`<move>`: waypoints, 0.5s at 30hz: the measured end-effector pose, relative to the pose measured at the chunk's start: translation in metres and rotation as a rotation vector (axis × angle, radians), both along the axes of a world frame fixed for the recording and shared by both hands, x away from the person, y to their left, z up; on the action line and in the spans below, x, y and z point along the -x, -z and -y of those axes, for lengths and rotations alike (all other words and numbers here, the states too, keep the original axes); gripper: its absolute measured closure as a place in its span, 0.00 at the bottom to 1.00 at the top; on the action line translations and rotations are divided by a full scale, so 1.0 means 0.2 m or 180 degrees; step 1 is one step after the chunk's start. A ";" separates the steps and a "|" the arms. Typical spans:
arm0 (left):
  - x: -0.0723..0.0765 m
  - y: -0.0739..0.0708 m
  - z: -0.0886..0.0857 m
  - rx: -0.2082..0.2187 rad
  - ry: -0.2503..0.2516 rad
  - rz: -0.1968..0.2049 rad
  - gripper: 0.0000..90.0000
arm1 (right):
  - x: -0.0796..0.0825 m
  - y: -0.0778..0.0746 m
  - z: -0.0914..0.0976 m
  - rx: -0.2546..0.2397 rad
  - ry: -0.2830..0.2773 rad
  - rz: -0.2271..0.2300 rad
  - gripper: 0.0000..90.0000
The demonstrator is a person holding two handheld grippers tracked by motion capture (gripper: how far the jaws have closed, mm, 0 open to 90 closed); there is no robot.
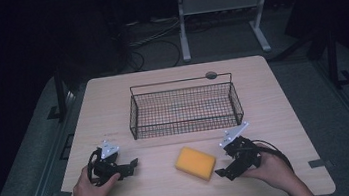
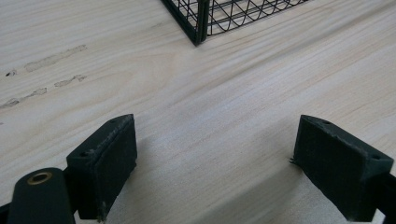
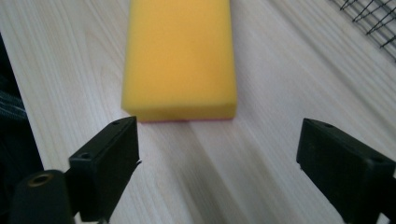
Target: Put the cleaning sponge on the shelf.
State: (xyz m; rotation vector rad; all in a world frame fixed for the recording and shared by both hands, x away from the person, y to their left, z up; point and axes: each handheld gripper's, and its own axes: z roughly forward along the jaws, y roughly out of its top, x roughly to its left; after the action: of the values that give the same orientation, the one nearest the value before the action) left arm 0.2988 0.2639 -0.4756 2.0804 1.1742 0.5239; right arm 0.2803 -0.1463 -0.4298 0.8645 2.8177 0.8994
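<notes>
A yellow sponge lies flat on the wooden table, in front of a black wire basket. My right gripper sits just right of the sponge and points at it. Its jaws are open, and the sponge's near end lies a little beyond the fingertips, touching neither pad. My left gripper rests low over the table at the left, open, with only bare wood between its jaws. A corner of the basket stands ahead of it.
The basket is empty and its mesh edge is at the upper right of the right gripper view. A round cable hole is in the table behind the basket. A desk frame stands on the floor beyond the table.
</notes>
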 end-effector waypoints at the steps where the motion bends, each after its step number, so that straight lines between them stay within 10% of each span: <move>1: 0.00 0.00 0.00 0.0001 0.0001 0.0000 0.14 | -0.01 -0.01 -0.01 -0.0013 -0.0003 0.0002 0.11; 15: 0.00 0.00 0.00 0.0001 0.0001 -0.0001 0.14 | -0.05 -0.06 -0.09 0.0147 -0.0128 0.0055 0.02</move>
State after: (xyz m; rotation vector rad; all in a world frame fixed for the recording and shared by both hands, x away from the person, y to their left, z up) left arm 0.2988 0.2639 -0.4756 2.0803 1.1739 0.5232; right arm 0.2903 -0.1280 -0.4187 0.7936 2.8387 0.8386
